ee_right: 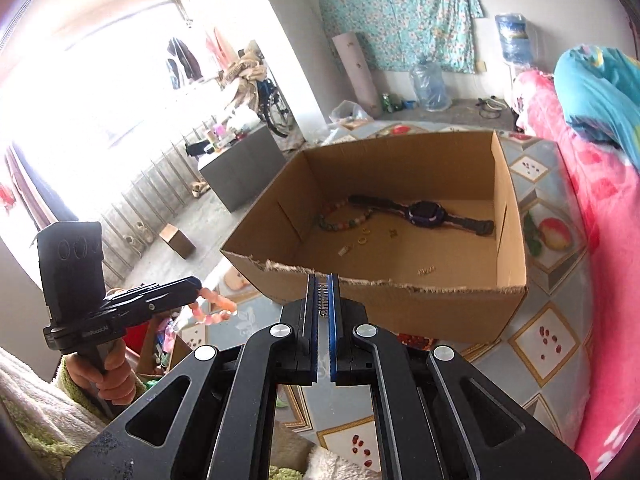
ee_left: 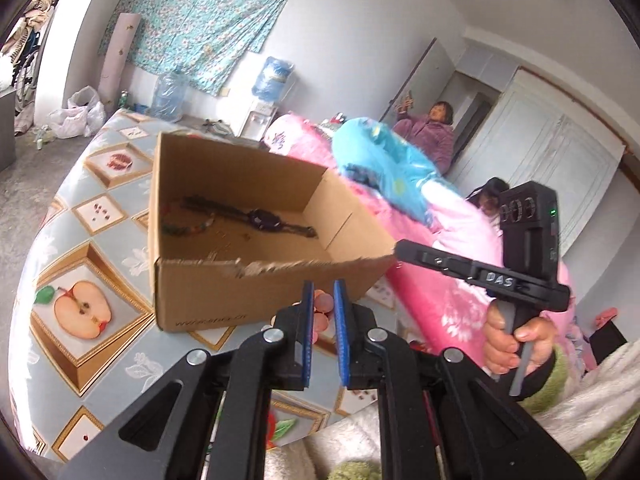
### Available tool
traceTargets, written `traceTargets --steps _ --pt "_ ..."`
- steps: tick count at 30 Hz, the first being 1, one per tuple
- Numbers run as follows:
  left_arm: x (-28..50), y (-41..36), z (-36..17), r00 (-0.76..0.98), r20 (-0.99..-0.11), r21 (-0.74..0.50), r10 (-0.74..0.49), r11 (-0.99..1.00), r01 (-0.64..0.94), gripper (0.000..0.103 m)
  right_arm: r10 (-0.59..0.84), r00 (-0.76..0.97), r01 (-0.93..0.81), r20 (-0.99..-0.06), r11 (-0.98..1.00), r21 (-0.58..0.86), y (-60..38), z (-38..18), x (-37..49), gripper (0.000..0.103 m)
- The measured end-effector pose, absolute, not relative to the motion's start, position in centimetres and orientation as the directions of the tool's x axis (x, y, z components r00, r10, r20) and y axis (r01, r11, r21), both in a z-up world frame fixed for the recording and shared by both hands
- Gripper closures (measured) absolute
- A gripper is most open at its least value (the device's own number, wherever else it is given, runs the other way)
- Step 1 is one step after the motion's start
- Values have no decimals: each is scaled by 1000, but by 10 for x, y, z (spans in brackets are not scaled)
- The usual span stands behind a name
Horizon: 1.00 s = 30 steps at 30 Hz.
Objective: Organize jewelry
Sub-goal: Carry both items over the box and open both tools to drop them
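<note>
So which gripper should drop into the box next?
Left. The left gripper holds the pink bead bracelet beside the cardboard box; the right gripper looks shut, apparently on nothing.

Your open cardboard box (ee_right: pixel 400 304) sits on the fruit-print cover, its near rim torn ragged. Inside, a dark watch (ee_right: pixel 422 213) lies flat with its strap stretched out, a multicoloured bead bracelet (ee_right: pixel 340 216) curls beside it, and small gold pieces (ee_right: pixel 363 241) scatter across the floor. A pink bead bracelet (ee_right: pixel 214 308) dangles outside, left of the box.

Matt cardboard box (ee_right: pixel 400 304) (torn, rough rim); glossy beaded bracelet (ee_right: pixel 212 308).
</note>
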<state>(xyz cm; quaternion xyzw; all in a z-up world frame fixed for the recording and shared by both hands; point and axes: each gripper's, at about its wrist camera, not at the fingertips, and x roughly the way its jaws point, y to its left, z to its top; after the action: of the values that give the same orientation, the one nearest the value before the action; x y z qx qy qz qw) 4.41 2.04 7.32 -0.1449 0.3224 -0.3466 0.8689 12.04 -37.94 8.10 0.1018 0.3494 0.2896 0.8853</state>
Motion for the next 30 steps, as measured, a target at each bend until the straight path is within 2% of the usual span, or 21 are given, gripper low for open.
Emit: traceTargets --steps 3,6,11,18,26,30 --pt "50 18 100 542 -412 -480 -732 680 554 94 602 603 -457 -524 799 391 -386 96 131 101" --pt "66 8 114 554 -415 -447 -722 692 567 94 597 619 -453 -511 802 389 -390 99 145 101" --pt "111 -8 114 558 -520 -376 -647 759 531 94 600 617 -430 -510 799 420 -399 93 172 101" --pt "176 -36 70 512 -682 -285 -522 834 472 94 613 569 -384 -549 788 482 -411 72 207 101" --pt "211 -64 21 422 -799 -215 -428 859 464 93 646 462 -371 -607 763 530 -408 57 245 101" --pt "217 -70 7 363 -838 -226 -407 865 447 93 664 384 -369 -642 747 552 -403 49 265 101"
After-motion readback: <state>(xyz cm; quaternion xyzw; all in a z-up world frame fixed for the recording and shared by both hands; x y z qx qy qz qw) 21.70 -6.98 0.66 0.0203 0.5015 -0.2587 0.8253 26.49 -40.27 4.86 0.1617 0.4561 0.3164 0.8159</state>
